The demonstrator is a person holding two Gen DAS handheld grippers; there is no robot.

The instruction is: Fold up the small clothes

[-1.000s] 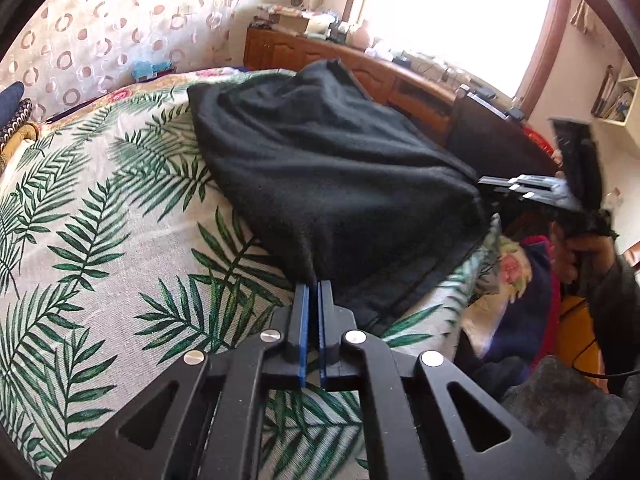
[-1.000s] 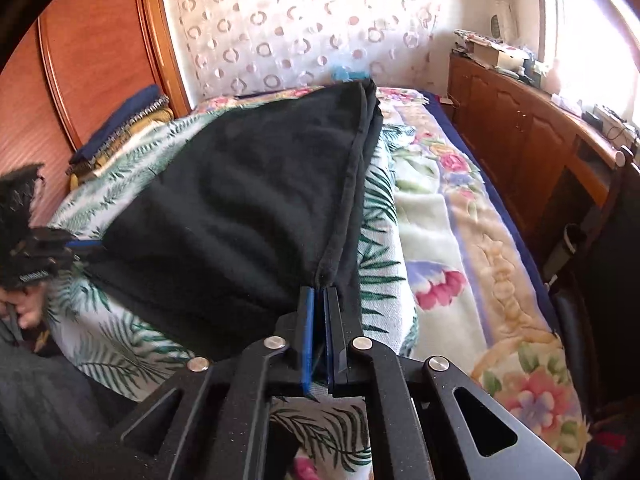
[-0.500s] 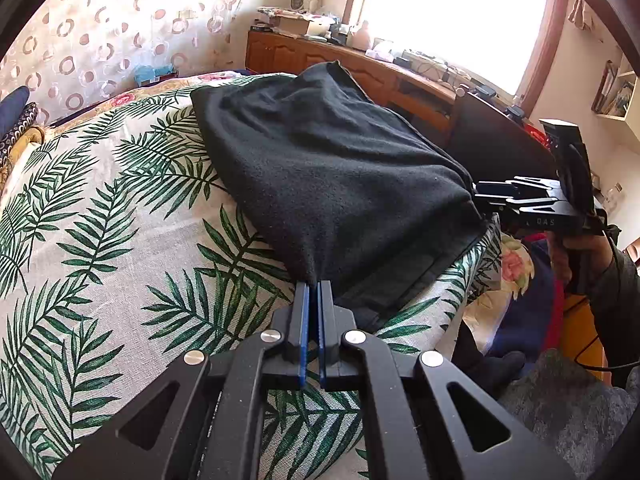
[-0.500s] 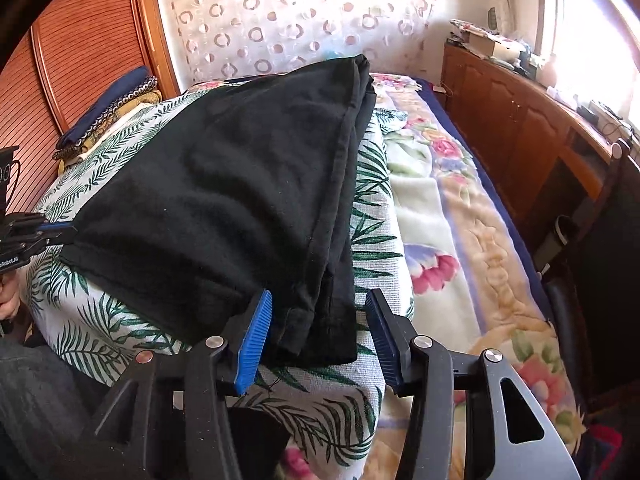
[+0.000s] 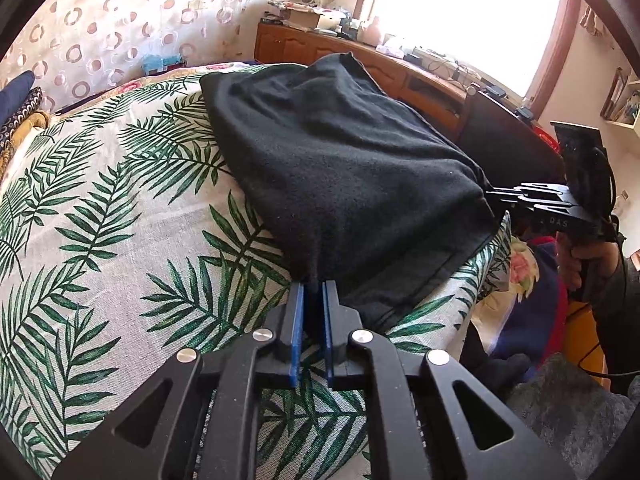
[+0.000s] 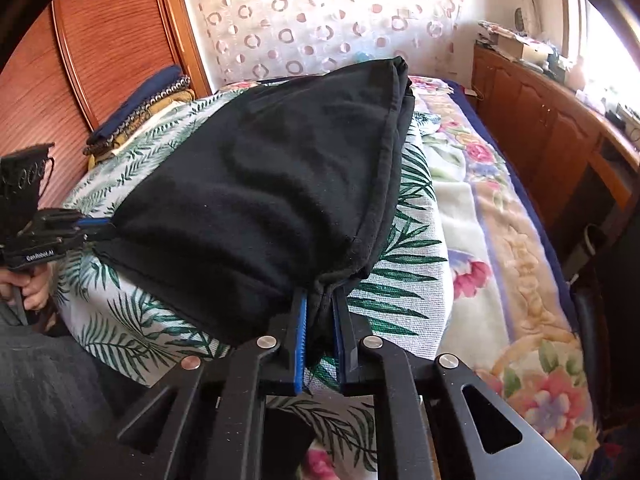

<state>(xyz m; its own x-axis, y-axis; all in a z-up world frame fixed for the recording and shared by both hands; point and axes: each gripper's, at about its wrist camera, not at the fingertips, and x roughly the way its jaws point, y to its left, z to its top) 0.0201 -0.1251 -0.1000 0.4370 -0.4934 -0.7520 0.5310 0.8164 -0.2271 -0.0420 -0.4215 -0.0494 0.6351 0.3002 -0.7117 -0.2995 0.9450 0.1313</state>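
A black fleece garment [image 5: 340,160] lies folded over on the palm-leaf bedspread [image 5: 100,220], with its near edge stretched between my two grippers. My left gripper [image 5: 312,286] pinches the garment's near left corner; its jaws are opening a little, with cloth still between the pads. My right gripper [image 6: 320,296] is closing on the bunched right corner of the garment [image 6: 260,168], both layers caught between its blue pads. Each gripper also shows in the other's view: the right gripper [image 5: 490,196] and the left gripper [image 6: 108,224], both at the cloth's edge.
A floral blanket [image 6: 500,240] covers the bed to the right of the bedspread [image 6: 404,280]. A wooden cabinet [image 6: 540,120] runs under the window. Folded clothes [image 6: 140,108] are stacked by the wooden headboard [image 6: 100,60]. A dark chair [image 5: 508,144] stands behind the person's hand [image 5: 576,260].
The right gripper opened over the garment's corner and has closed again on a thicker bunch of it. The left jaws stand slightly wider. The garment has sunk onto the bed.
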